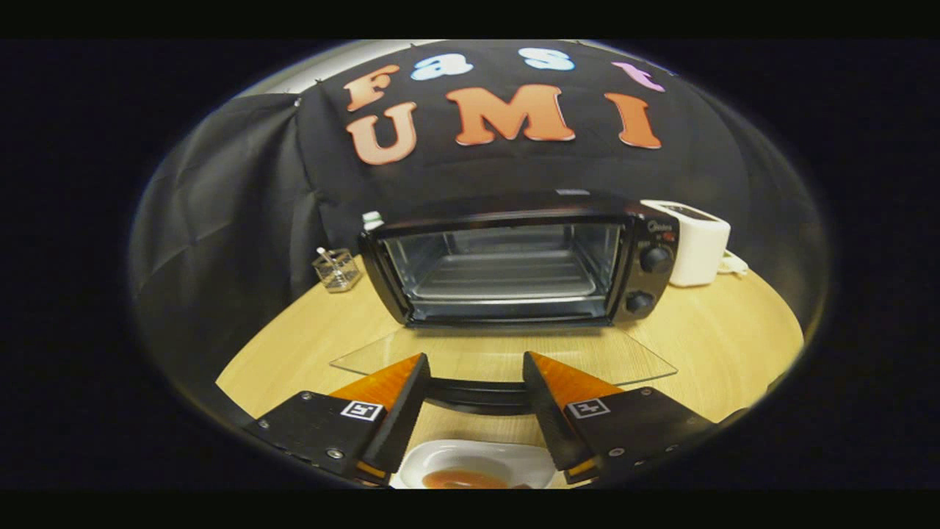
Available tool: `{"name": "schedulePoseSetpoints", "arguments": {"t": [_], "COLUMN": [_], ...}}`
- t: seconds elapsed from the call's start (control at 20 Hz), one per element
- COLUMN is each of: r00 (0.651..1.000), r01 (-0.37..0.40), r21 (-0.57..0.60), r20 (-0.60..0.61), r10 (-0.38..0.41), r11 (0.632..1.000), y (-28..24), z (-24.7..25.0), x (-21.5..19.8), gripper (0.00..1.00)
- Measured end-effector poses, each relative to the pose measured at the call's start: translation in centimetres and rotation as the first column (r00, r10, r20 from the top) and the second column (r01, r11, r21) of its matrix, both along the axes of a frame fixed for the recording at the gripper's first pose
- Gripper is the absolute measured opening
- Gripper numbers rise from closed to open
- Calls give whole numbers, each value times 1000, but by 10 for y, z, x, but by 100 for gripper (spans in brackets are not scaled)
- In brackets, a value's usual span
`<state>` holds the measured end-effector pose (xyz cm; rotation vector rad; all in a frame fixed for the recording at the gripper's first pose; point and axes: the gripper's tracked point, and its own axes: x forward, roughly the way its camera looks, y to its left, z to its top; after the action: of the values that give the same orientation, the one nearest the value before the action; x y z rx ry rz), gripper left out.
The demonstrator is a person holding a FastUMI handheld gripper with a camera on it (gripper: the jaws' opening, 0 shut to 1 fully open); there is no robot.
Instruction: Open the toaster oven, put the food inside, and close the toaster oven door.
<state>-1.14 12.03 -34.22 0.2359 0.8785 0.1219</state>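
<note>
A black toaster oven (514,257) stands on the wooden table (720,338) with its glass door (507,356) folded down flat toward me. The door's dark handle (477,393) runs across just behind my fingertips. The oven's cavity shows a wire rack and nothing on it. My gripper (476,361) is open above the door's front edge, with nothing between its fingers. Below and between the fingers sits a white dish (477,463) holding brownish-orange food (464,479), close to the table's near edge.
A white appliance (694,242) stands right of the oven at the back. A small clear glass holder (338,270) with a stick in it sits left of the oven, and a white-capped bottle (373,220) peeks from behind the oven's left corner.
</note>
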Motion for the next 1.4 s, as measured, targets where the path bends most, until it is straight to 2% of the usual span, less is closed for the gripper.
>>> {"name": "schedulePoseSetpoints", "arguments": {"t": [0.3, 0.65, 0.75, 0.9, 1.1, 1.4], "r00": [992, 991, 991, 988, 979, 947], "r01": [-33, -36, -65, -142, -202, -318], "r21": [-18, 53, 71, 6, 24, -8], "r20": [-119, -129, -115, -68, -17, -52], "r10": [30, 42, 73, 142, 202, 317], "r11": [999, 998, 995, 990, 979, 948], "y": [9, 9, 10, 2, 2, -3], "z": [-39, -29, -20, -2, 21, 23], "x": [-15, -18, -28, -45, -80, -146], "gripper": [75, 74, 73, 84, 97, 97]}}
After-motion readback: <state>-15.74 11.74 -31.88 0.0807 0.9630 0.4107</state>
